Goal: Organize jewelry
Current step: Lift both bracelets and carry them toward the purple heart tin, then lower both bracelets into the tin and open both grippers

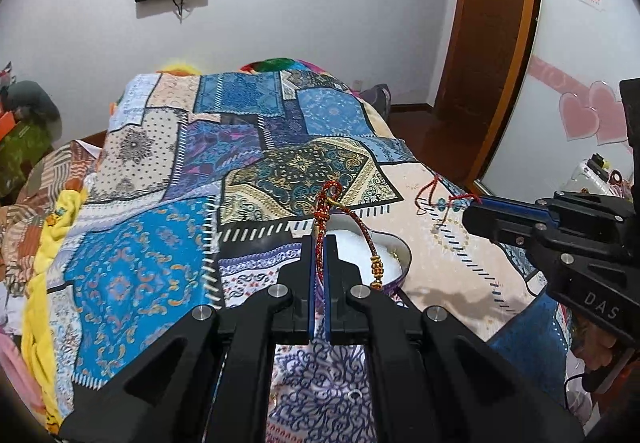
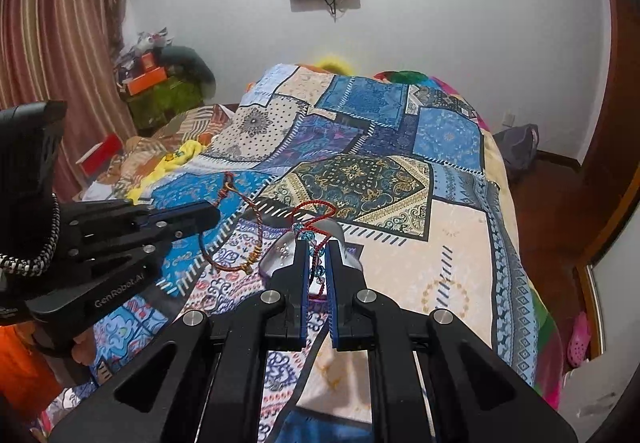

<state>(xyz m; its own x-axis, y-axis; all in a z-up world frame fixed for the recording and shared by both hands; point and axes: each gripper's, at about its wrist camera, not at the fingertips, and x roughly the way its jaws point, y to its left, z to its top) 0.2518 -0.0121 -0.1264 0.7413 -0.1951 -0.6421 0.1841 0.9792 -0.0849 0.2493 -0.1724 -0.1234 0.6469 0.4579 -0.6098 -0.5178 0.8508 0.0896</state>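
Jewelry: 2 cord bracelets, each lifted above the patchwork bed quilt.

Left wrist view:
- Left hand-held gripper closed narrow on braided red-and-gold bracelet; cord pinched between the blue pads.
- Loop stands up past the fingertips; gold bead cluster hangs down the right side.
- Heart-shaped box, white lining, directly below and behind the jaws, resting on the bed.
- Right hand-held gripper at right edge, clamped on thin red cord bracelet, loop dangling clear of the quilt.

Right wrist view:
- Right hand-held gripper closed narrow on the thin red cord bracelet; blue beads sit at and between the pads.
- Box partly hidden under the fingers.
- Left hand-held gripper at left, braided bracelet hanging in a slack loop over the quilt.

Handling judgement:
- Both pieces light, limp, no stiffness; likely to swing and snag on each other.
- Beads possibly slippery and fragile; better hold on bare cord beside them.
- Lowering into the box likely needs coiling, not dropping.
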